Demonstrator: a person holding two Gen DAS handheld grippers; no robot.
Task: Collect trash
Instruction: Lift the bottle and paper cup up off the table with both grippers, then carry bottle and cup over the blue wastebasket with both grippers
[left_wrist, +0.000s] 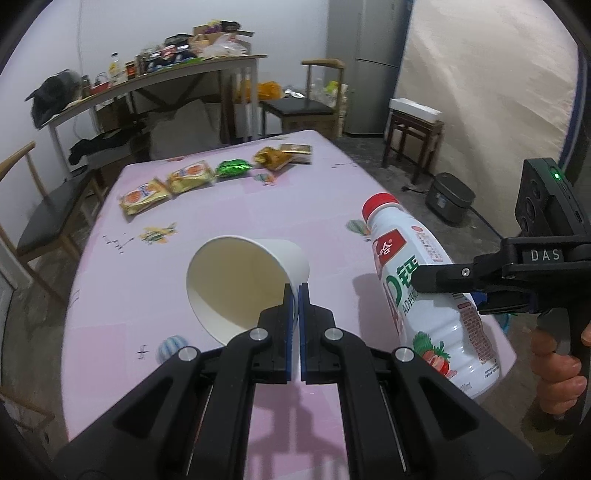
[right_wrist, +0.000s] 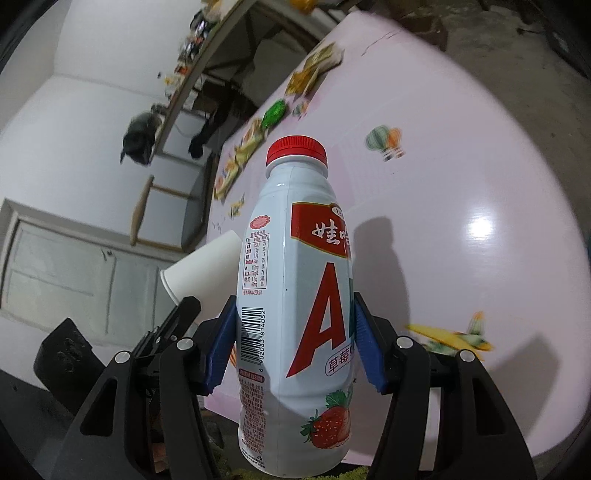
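My left gripper (left_wrist: 296, 288) is shut on the rim of a white paper cup (left_wrist: 236, 280); the cup hangs tilted above the pink table (left_wrist: 295, 206) with its mouth toward the camera. My right gripper (right_wrist: 294, 302) is shut on a white strawberry-drink bottle (right_wrist: 295, 277) with a red cap, its blue pads pressing on both sides. In the left wrist view the bottle (left_wrist: 424, 295) leans at the right, held in the right gripper (left_wrist: 454, 291) by a person's hand (left_wrist: 557, 365). The cup (right_wrist: 203, 266) shows left of the bottle. Several snack wrappers (left_wrist: 190, 177) lie in a row at the table's far side.
Beyond the table stands a cluttered side table (left_wrist: 155, 77), with chairs (left_wrist: 48, 218) on the left and another chair (left_wrist: 306, 107) at the back. A wooden stool (left_wrist: 413, 125) and a dark cooker (left_wrist: 448, 197) on the floor are at the right.
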